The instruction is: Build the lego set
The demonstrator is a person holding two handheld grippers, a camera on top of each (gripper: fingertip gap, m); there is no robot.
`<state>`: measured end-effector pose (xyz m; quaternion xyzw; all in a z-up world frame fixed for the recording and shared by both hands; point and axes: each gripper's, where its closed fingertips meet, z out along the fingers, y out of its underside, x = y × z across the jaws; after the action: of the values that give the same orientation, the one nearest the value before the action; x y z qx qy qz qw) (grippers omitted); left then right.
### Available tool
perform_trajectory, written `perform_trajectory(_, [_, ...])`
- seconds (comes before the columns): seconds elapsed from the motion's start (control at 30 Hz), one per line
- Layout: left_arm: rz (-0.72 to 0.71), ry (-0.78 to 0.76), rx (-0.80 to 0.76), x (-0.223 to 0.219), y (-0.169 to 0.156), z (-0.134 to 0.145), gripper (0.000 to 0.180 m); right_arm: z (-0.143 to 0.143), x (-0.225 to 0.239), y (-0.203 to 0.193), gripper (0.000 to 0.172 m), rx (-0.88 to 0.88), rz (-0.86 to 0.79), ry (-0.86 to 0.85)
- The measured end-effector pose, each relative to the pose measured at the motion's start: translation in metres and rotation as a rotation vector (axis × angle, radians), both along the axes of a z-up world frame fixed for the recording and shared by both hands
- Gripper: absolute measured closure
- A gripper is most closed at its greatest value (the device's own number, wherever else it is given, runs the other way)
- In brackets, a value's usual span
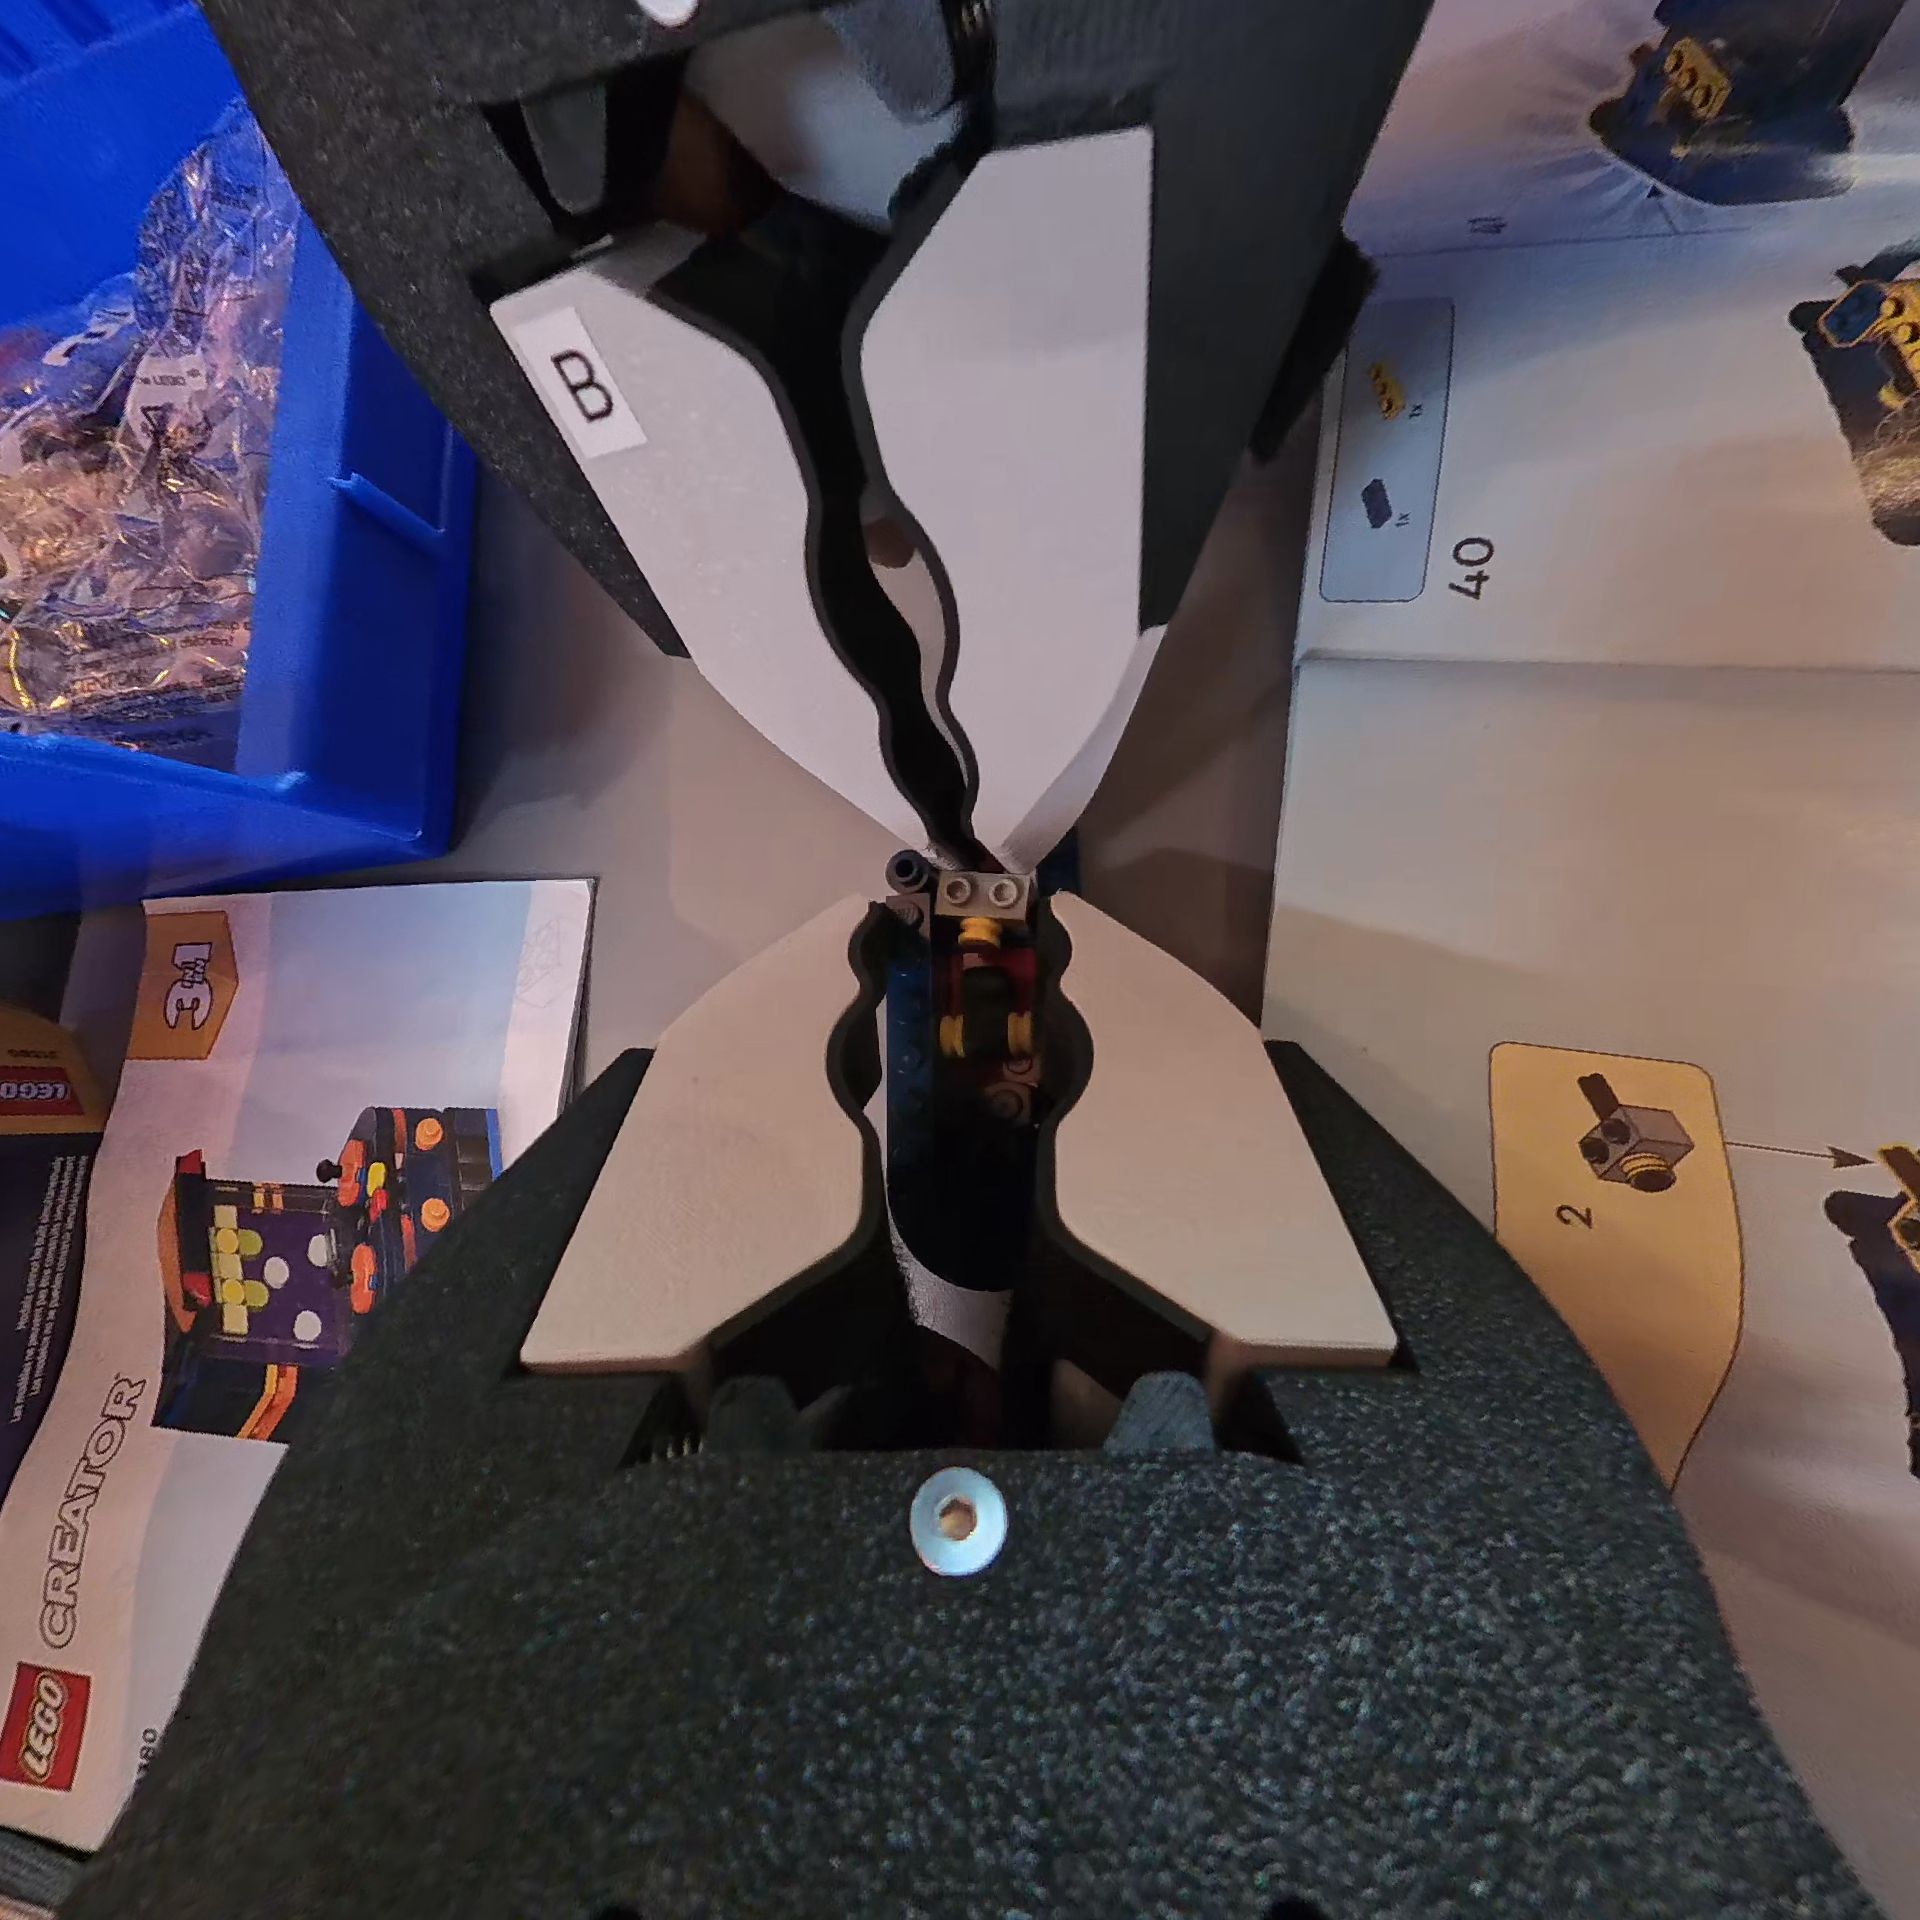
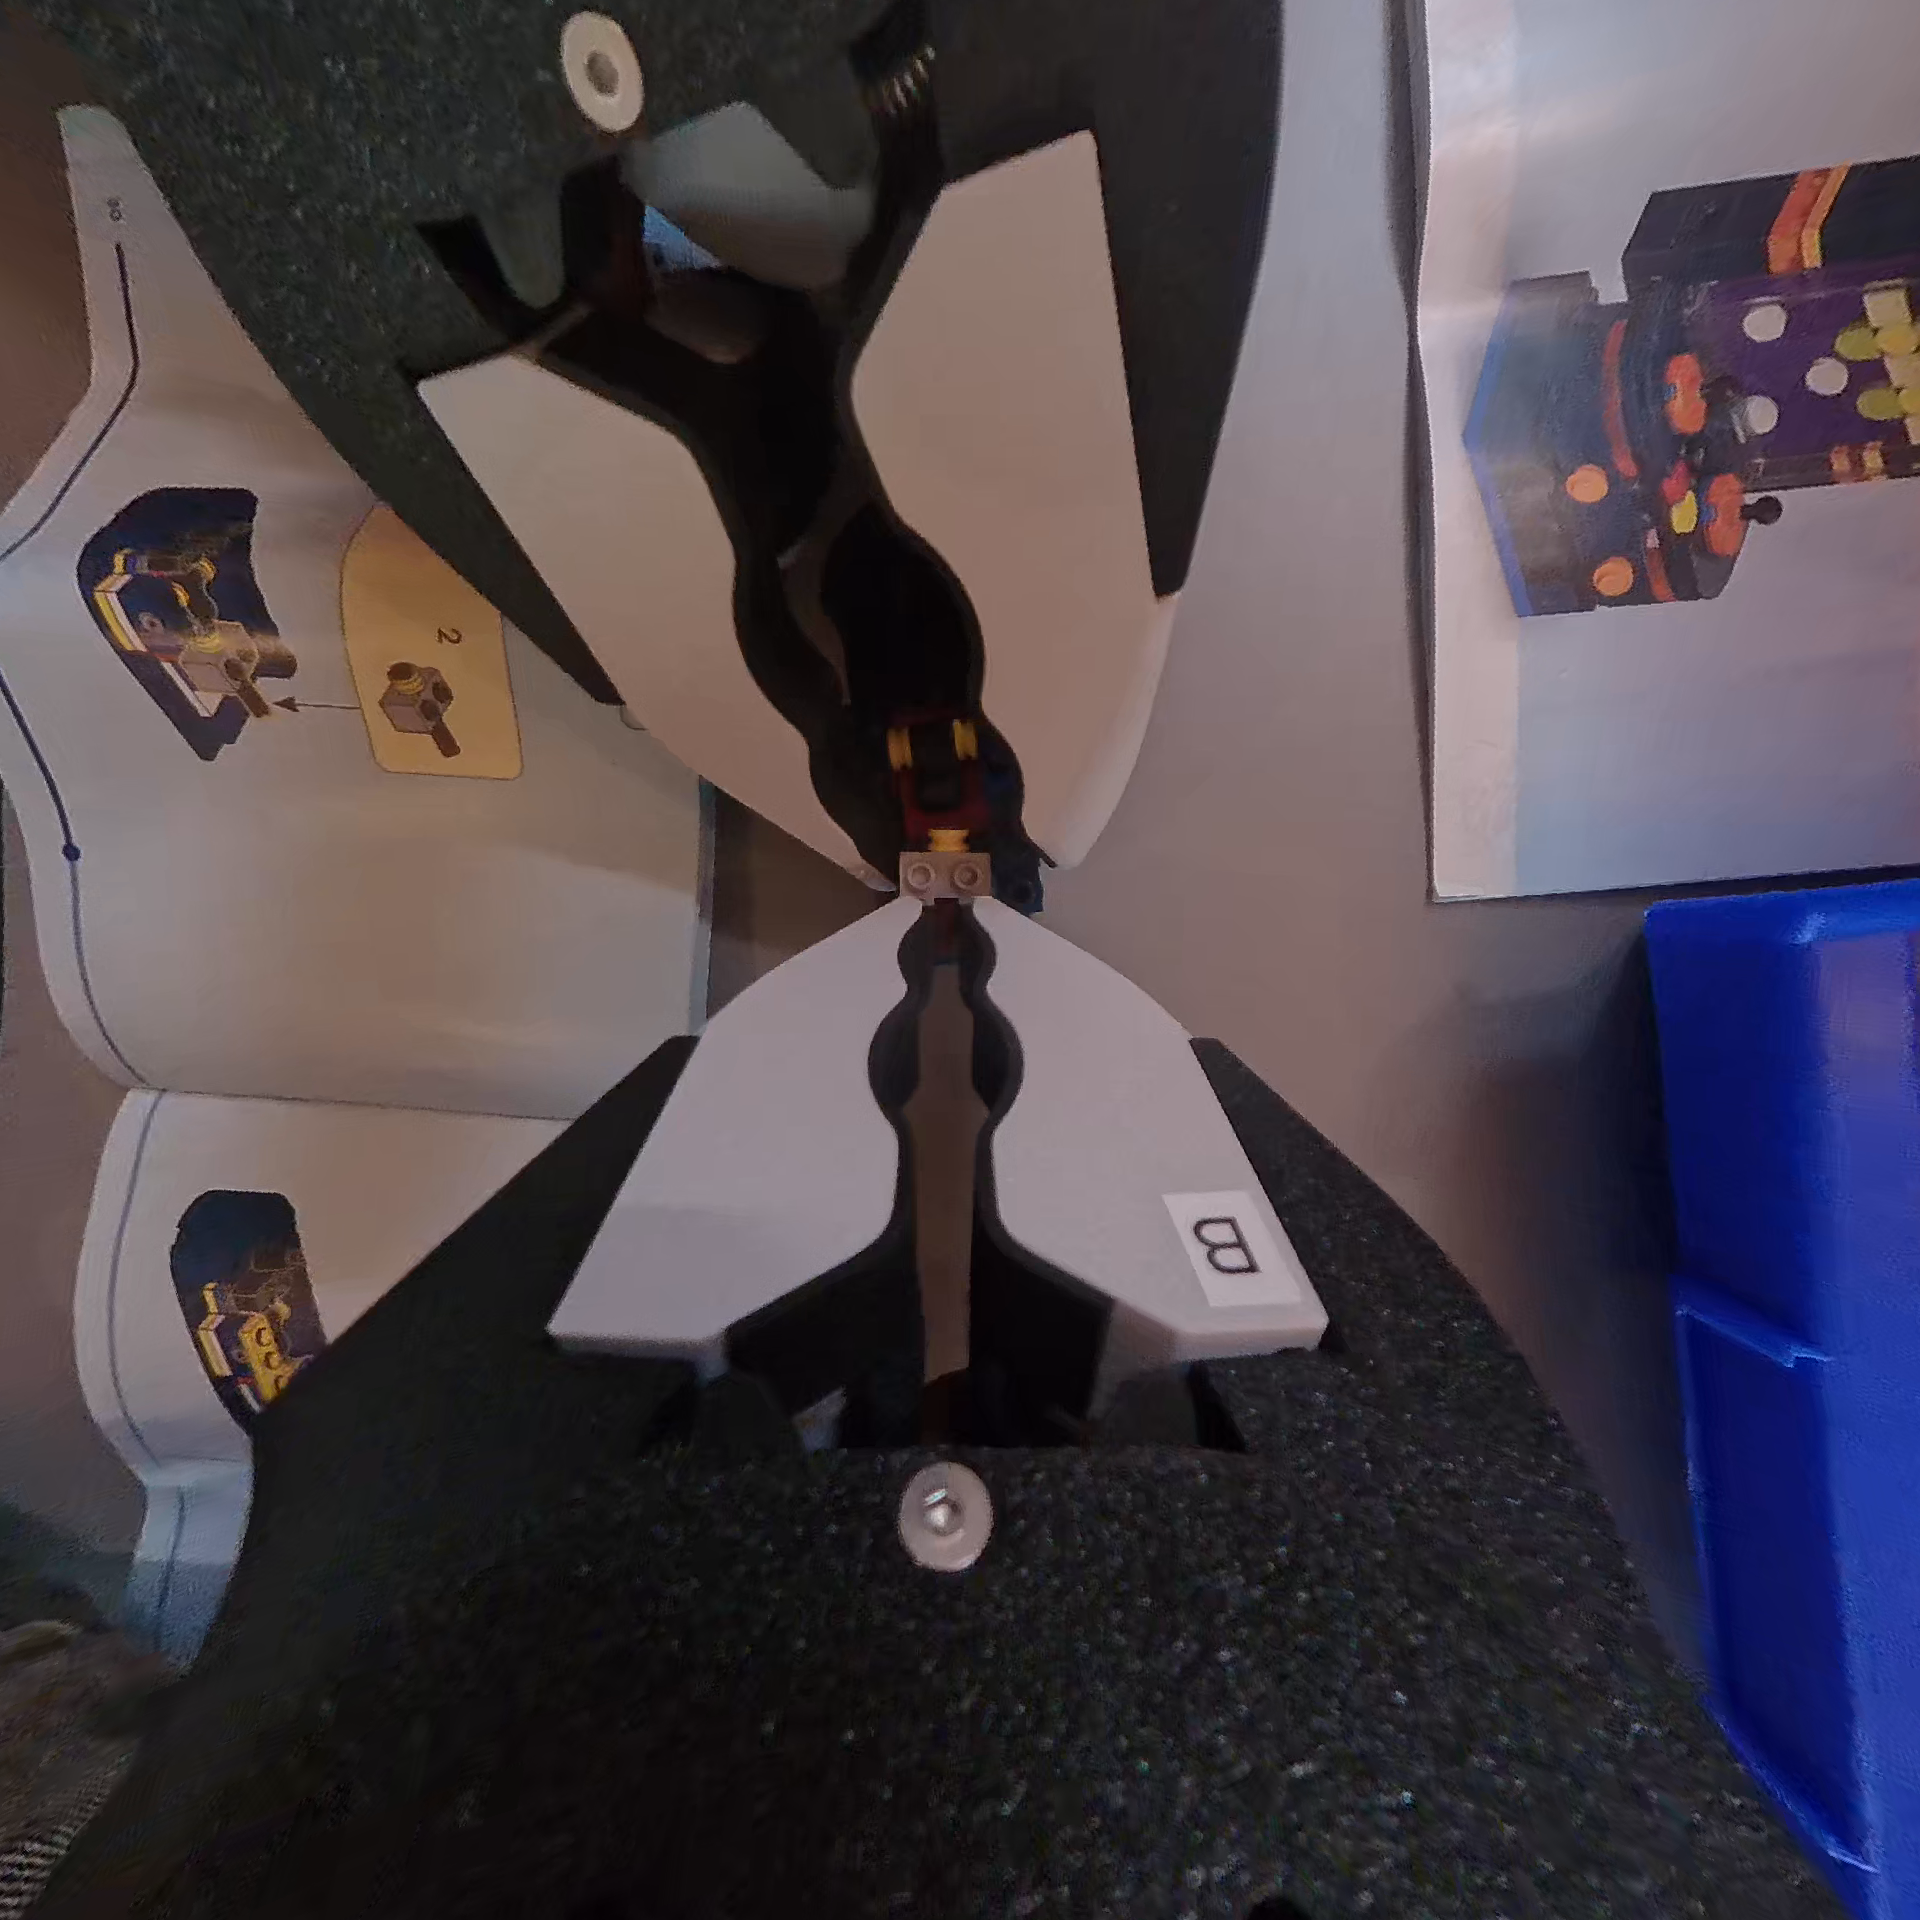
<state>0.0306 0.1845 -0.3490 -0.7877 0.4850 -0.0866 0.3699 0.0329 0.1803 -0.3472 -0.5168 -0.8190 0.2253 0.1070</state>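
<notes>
A small brick assembly [image 1: 961, 1023] of blue, dark red and yellow parts is clamped between the left gripper's [image 1: 961, 935] fingers above the grey tabletop [image 1: 727, 790]. Its grey two-stud brick [image 2: 943, 875] is pinched by the nearly closed right gripper [image 2: 943, 914], tip to tip. Instruction booklets [image 1: 1558, 831] and a blue bin [image 1: 343, 623] lie alongside.

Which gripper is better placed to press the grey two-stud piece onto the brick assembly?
Right, probably. The right gripper has its jaws nearly closed, tips right at the grey two-stud piece. The left gripper is occupied clamping the brick assembly, so it can only brace.
</notes>
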Motion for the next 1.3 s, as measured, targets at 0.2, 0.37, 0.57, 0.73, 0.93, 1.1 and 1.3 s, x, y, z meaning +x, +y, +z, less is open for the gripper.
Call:
perform_trajectory(0.2, [-0.02,0.003,-0.005,-0.001,-0.003,-0.001,0.151,0.0,-0.002,-0.001,0.168,0.073,0.08,0.033])
perform_trajectory(0.37, [-0.032,-0.001,-0.016,0.001,-0.005,-0.003,0.146,0.005,-0.004,-0.001,0.168,0.094,0.102,0.068])
perform_trajectory(0.57, [-0.043,0.002,-0.027,0.002,-0.006,-0.005,0.135,0.002,-0.005,0.001,0.168,0.119,0.107,0.065])
perform_trajectory(0.73, [-0.073,0.041,-0.04,0.0,-0.012,-0.004,0.12,0.005,-0.008,-0.003,0.168,0.128,0.127,0.092])
perform_trajectory(0.93, [-0.041,0.024,-0.053,-0.005,-0.011,-0.002,0.126,0.007,-0.009,-0.002,0.168,0.182,0.161,0.103])
perform_trajectory(1.1, [-0.019,-0.063,-0.074,-0.008,-0.011,0.008,0.127,0.005,-0.009,-0.001,0.168,0.209,0.178,0.099])
perform_trajectory(1.3, [-0.028,-0.105,-0.127,-0.012,-0.015,0.005,0.131,0.004,-0.01,-0.001,0.168,0.223,0.184,0.097])
